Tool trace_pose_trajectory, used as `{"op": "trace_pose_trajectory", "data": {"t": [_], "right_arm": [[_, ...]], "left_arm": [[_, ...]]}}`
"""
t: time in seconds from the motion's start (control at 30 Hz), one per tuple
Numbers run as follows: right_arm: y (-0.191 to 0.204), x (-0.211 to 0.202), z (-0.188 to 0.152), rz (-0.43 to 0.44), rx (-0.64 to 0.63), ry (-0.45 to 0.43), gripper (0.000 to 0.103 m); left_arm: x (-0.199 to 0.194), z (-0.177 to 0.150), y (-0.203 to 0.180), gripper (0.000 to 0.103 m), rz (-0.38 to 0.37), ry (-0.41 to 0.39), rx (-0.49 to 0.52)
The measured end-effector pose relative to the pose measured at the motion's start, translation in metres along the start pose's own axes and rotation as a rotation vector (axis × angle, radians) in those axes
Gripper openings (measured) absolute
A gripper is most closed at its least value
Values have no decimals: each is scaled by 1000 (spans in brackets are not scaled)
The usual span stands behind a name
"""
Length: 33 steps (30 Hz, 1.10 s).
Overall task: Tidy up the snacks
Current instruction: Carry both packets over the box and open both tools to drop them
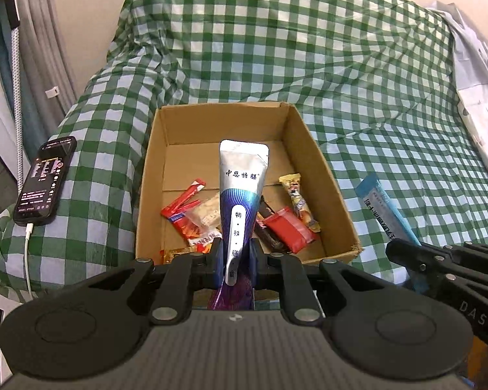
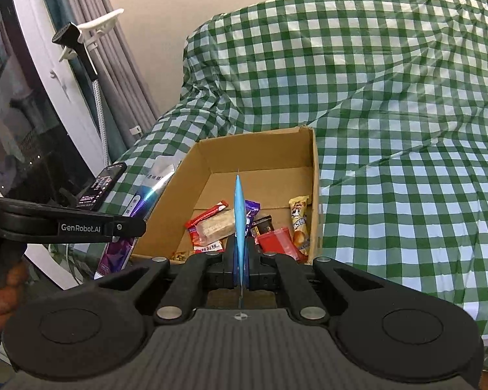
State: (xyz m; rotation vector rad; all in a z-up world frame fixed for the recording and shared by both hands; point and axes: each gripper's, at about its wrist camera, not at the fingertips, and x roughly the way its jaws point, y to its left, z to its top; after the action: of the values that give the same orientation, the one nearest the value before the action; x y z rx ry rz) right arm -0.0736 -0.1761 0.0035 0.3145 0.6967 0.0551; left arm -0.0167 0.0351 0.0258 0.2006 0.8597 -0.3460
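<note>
The silver-and-blue snack pouch (image 1: 240, 195) is clamped near its lower end between the jaws of the left gripper (image 1: 236, 256) and stands upright above the near edge of the cardboard box (image 1: 328, 195). The blue snack stick (image 2: 239, 224) is held the same way, pinched edge-on by the right gripper (image 2: 240, 256), also at the near rim of the box; in the left wrist view this stick (image 1: 384, 208) sits just right of the box. Inside the box lie a red sachet (image 1: 291, 229), a yellow wrapped sausage (image 1: 297, 200), red-and-white stick packs (image 1: 187, 200) and a pale cracker pack (image 1: 208, 213), grouped at the near half; the far half of the floor is bare. The box rests on a green checked cloth (image 1: 309, 48), with a smartphone (image 1: 45, 180) on charge to its left. The step in hand appears to be depositing both held packs. Carry each forward past the near wall before releasing, lower until the free end is close to the floor, and release one at a time so neither pack tips back over the rim.
</note>
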Motion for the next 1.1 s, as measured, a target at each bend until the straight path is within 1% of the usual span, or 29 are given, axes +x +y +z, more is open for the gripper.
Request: {"op": "trace_pose_trajectory", "data": {"t": [0.3, 0.47, 0.7, 1.1], "right_arm": [[9, 37, 17, -4, -6, 37, 4], [10, 59, 28, -2, -9, 44, 4], [9, 97, 43, -6, -9, 64, 4], [-6, 165, 58, -32, 3, 119, 4]], "left_arm": [[30, 19, 22, 17, 45, 57, -29], [47, 31, 29, 17, 60, 71, -28], [76, 49, 35, 17, 62, 85, -3], [141, 67, 44, 17, 66, 162, 15]]}}
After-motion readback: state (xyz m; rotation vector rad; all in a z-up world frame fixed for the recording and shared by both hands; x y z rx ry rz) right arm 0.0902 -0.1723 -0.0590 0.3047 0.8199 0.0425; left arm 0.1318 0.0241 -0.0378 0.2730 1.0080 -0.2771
